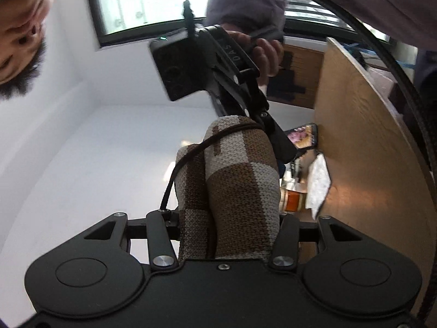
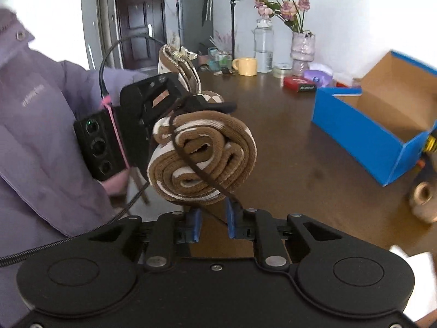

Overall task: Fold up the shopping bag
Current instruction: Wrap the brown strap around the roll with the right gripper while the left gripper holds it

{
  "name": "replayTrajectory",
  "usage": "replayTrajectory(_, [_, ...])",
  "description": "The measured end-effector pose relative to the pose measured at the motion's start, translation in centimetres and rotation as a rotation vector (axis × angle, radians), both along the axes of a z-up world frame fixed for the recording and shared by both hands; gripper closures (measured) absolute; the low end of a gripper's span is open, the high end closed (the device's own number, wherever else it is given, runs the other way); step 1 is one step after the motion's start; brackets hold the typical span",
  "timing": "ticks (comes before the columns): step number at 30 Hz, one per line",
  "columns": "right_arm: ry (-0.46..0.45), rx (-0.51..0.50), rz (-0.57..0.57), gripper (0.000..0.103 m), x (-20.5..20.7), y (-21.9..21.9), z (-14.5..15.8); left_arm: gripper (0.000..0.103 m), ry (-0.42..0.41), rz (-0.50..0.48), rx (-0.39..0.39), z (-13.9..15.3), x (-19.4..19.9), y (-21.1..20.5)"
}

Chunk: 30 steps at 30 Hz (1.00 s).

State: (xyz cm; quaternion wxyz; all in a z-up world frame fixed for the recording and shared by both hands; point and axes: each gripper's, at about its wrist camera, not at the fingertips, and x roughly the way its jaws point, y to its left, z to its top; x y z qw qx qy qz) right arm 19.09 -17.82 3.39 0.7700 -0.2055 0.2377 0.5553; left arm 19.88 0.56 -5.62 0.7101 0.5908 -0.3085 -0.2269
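Note:
The shopping bag [image 1: 235, 186] is a brown and cream checked knit, rolled into a tight bundle. My left gripper [image 1: 229, 235] is shut on it and holds it up in the air. In the right wrist view the roll's spiral end [image 2: 202, 158] faces the camera, with a thin dark cord [image 2: 191, 161] running across it. My right gripper [image 2: 213, 224] stands just below the roll with its blue pads [image 2: 196, 224] apart; the cord passes down between them. The right gripper also shows in the left wrist view [image 1: 284, 142], beyond the roll.
A brown wooden table [image 2: 300, 142] lies below. On it stand an open blue cardboard box [image 2: 379, 125], a yellow mug [image 2: 245, 66], a glass jar [image 2: 263, 45], a vase of roses [image 2: 301, 49] and a red box [image 2: 299, 84]. The person's purple jacket [image 2: 41, 142] is at left.

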Motion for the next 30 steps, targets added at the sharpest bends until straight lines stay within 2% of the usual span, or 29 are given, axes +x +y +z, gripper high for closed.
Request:
replayTrajectory(4, [-0.035, -0.046, -0.071, 0.085, -1.7, 1.2, -0.9, 0.059, 0.030, -0.011, 0.057, -0.6, 0.2, 0.0])
replayTrajectory(10, [0.054, -0.052, -0.161, 0.085, -1.8, 0.7, -1.9, 0.060, 0.019, -0.094, 0.183, -2.4, -0.2, 0.9])
replayTrajectory(11, [0.057, -0.031, -0.206, 0.086, -1.6, 0.3, -1.9, 0.060, 0.004, -0.135, 0.213, -3.0, -0.7, 1.2])
replayTrajectory(13, [0.086, 0.036, -0.330, 0.089, -0.4, -1.5, -1.7, 0.060, 0.004, -0.168, 0.204, -3.3, -1.2, 0.8])
replayTrajectory(14, [0.157, 0.077, -0.355, 0.092, 0.7, -2.5, -1.9, 0.060, 0.005, -0.179, 0.184, -3.2, -1.3, 0.4])
replayTrajectory(15, [0.201, 0.089, -0.347, 0.092, 1.1, -2.6, -2.5, 0.060, -0.011, -0.183, 0.161, -3.1, -1.2, -0.1])
replayTrajectory(17, [0.226, 0.079, -0.319, 0.092, 1.1, -2.1, -3.7, 0.060, -0.059, -0.170, 0.131, -3.0, -0.4, -0.7])
replayTrajectory(19, [0.204, 0.083, -0.284, 0.093, 0.5, -1.3, -3.9, 0.059, -0.093, -0.157, 0.113, -2.9, 0.3, -1.0])
replayTrajectory(21, [0.187, 0.103, -0.276, 0.093, 0.4, -1.6, -3.4, 0.059, -0.121, -0.144, 0.130, -3.3, 0.7, -1.0])
replayTrajectory(25, [0.240, 0.168, -0.219, 0.098, 0.9, -3.2, -2.4, 0.059, -0.207, -0.111, 0.158, -4.1, 1.7, -1.2])
replayTrajectory(26, [0.228, 0.170, -0.200, 0.101, 0.6, -3.2, -2.2, 0.059, -0.219, -0.107, 0.160, -4.2, 1.8, -1.3])
replayTrajectory(30, [0.144, 0.155, -0.184, 0.102, -0.2, -3.4, -0.9, 0.058, -0.262, -0.116, 0.184, -4.4, 1.8, -1.1])
